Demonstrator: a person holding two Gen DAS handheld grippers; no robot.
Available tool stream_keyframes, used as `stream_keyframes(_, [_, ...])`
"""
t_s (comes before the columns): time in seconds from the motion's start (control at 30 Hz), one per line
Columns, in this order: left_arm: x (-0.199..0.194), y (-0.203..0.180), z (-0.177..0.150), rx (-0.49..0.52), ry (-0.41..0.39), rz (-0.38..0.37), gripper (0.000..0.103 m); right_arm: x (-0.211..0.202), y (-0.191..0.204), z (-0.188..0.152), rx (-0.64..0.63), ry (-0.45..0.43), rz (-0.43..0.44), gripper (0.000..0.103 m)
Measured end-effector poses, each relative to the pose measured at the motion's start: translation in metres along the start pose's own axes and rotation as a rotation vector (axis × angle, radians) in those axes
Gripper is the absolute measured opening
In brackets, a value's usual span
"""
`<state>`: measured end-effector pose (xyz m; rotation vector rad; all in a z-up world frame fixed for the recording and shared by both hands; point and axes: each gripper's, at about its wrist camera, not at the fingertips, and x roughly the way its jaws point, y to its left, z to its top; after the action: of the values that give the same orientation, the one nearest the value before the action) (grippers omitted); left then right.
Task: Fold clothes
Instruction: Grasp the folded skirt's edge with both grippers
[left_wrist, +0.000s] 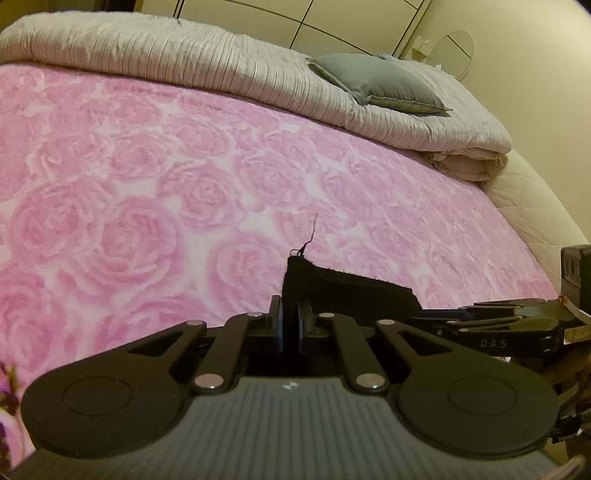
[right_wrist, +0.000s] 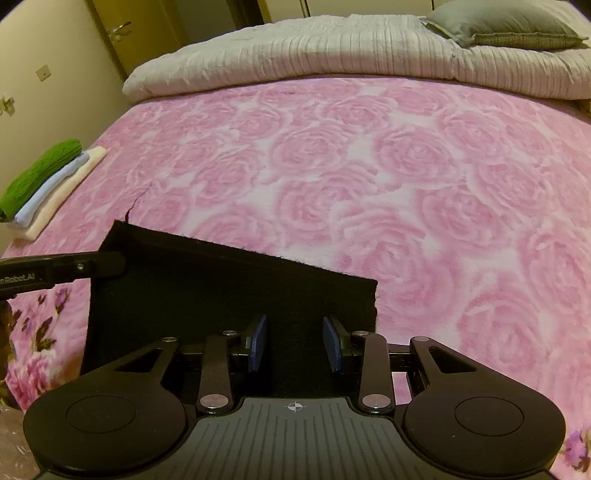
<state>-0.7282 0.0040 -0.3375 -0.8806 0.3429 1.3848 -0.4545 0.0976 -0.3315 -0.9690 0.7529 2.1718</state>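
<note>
The black cloth (right_wrist: 221, 288) lay at the lower centre of the right wrist view, on the pink rose blanket (right_wrist: 369, 166), one corner lifted — likely to start a fold. The left gripper (left_wrist: 290, 314) was pinched tight on that corner. The right gripper (right_wrist: 294, 343) stood wide apart over the cloth, gripping nothing.

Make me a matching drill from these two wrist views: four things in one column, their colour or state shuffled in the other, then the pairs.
Things:
1. left gripper
2. right gripper
3. top garment of the folded stack
4. cushion

States:
a. green
b. open, over the black cloth
c. grey, on the folded quilt
d. shut on the black cloth's corner

Pairs: 1-d, 2-b, 3-a, 4-c
</note>
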Motion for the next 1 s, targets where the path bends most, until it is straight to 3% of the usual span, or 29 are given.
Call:
stream_keyframes(0.13, [0.017,0.008,-0.009,0.017,0.03,0.057,0.006,0.005,-0.001,-0.001,-0.01,0.002,-0.003,0.034])
stream_keyframes(0.23, [0.028,0.017,-0.017,-0.025,0.02,0.054,0.006,0.01,-0.001,-0.003,-0.015,-0.002,-0.009,0.034])
stream_keyframes(0.7, [0.03,0.018,-0.02,-0.037,0.008,0.049,0.006,0.014,0.003,-0.01,-0.048,-0.021,-0.034,0.034])
stream_keyframes(0.83, [0.035,0.014,-0.022,-0.024,-0.002,0.067,0.006,0.021,-0.002,-0.022,-0.059,-0.077,-0.019,0.035])
stream_keyframes(1.0, [0.021,0.007,-0.024,-0.036,-0.024,0.081,0.008,-0.003,-0.008,-0.03,-0.014,-0.136,0.035,0.036])
